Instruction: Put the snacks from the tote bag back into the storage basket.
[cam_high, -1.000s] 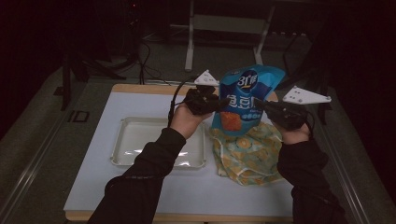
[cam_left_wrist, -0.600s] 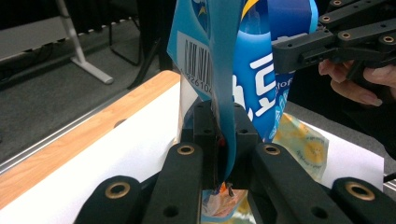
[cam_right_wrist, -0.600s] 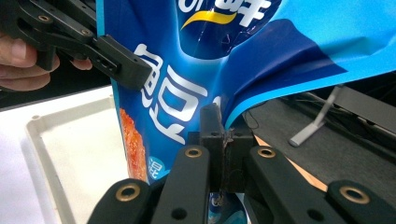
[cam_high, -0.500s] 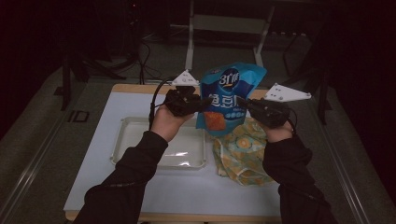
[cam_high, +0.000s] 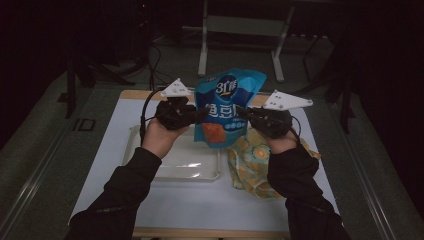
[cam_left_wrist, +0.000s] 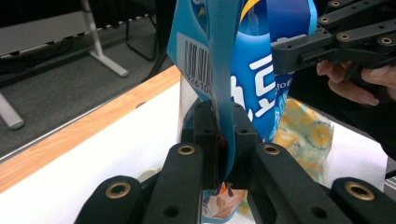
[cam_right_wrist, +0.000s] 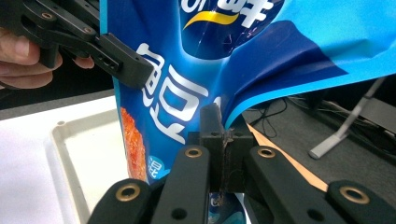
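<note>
A blue snack bag (cam_high: 226, 107) with white lettering and an orange picture hangs upright in the air over the table, between both hands. My left gripper (cam_high: 197, 116) is shut on the bag's left edge; in the left gripper view the jaws pinch the blue snack bag (cam_left_wrist: 219, 84) at its side seam, near the barcode. My right gripper (cam_high: 243, 114) is shut on the right edge, where the blue snack bag (cam_right_wrist: 196, 70) folds into the closed jaws. The bag's lower end hangs just above the right end of the white tray (cam_high: 145, 145).
A white tray lies on the white table top (cam_high: 200, 210), left of centre. A yellow-and-green patterned packet (cam_high: 252, 165) lies to its right, under the right forearm. A wooden table edge (cam_left_wrist: 70, 140) borders the far side. A metal stand (cam_high: 240, 30) rises behind the table.
Both hands have carried the blue bag to the left across the table, from above the patterned packet toward the tray. Both grips have stayed shut on it.
</note>
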